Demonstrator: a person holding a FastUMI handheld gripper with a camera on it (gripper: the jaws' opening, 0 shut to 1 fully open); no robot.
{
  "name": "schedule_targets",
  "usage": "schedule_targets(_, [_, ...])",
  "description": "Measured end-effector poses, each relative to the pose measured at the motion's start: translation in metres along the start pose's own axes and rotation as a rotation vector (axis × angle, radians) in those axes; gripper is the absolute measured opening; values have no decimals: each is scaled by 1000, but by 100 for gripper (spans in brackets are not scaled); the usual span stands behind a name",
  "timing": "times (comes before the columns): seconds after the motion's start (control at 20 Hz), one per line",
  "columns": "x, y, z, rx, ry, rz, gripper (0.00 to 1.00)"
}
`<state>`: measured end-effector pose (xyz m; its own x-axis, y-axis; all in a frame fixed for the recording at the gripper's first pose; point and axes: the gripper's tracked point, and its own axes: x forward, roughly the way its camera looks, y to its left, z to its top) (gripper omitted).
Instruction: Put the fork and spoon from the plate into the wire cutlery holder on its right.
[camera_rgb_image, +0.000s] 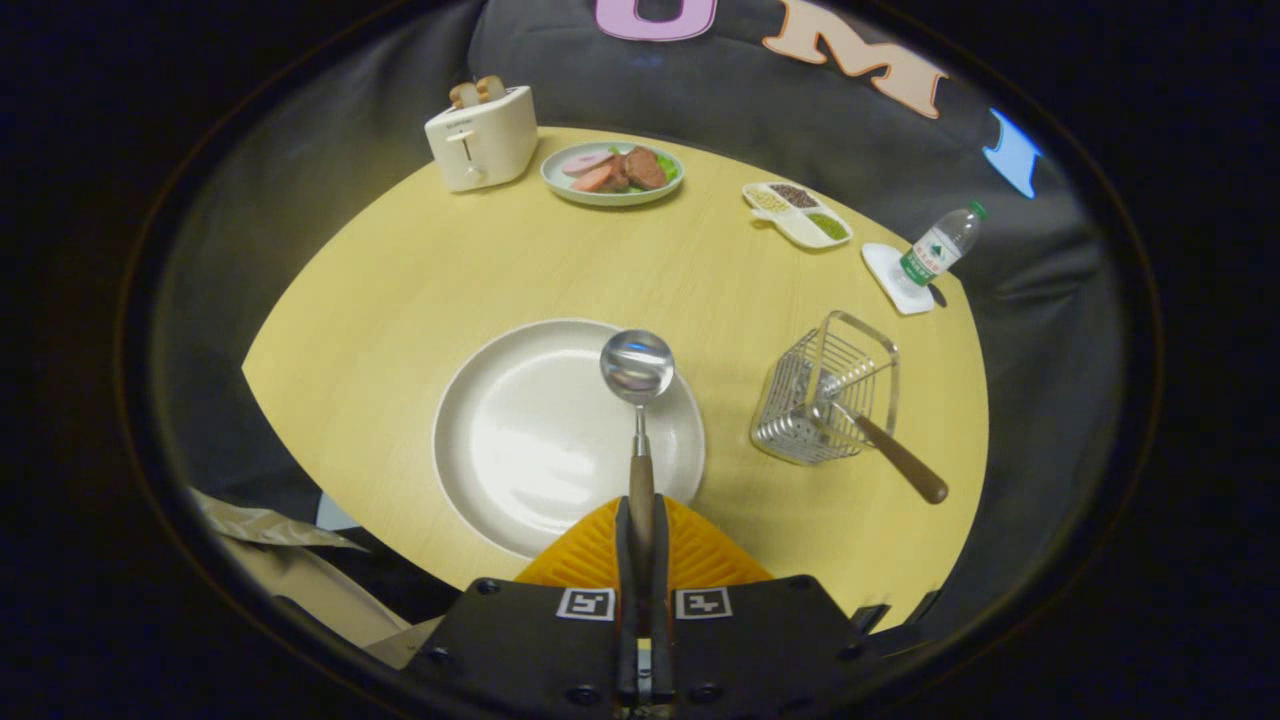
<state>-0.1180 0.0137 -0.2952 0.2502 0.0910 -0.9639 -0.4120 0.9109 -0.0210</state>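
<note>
A spoon (638, 400) is pinched by its wooden handle between the jaws of the gripper (641, 530), which press on it from both sides; its shiny bowl points forward over the far right part of a white plate (520, 440). Whether the bowl touches the plate cannot be told. To the plate's right on the yellow table (420, 290) stands the wire holder (828, 400), with the fork (880, 445) already in it, head down, its wooden handle leaning out toward the near right. Beyond, along the table's far edge, sit a toaster (482, 137) with bread in its slots, a dish (612, 172) of sliced food, a divided tray (797, 213), and a water bottle (940, 245) on a white coaster (893, 278).
</note>
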Motion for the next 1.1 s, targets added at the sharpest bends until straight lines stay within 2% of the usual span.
schedule_targets(0.65, [-20,-71,10,31,-25,-38,8])
schedule_targets(1.1, [-16,-112,10,77,21,-50,9])
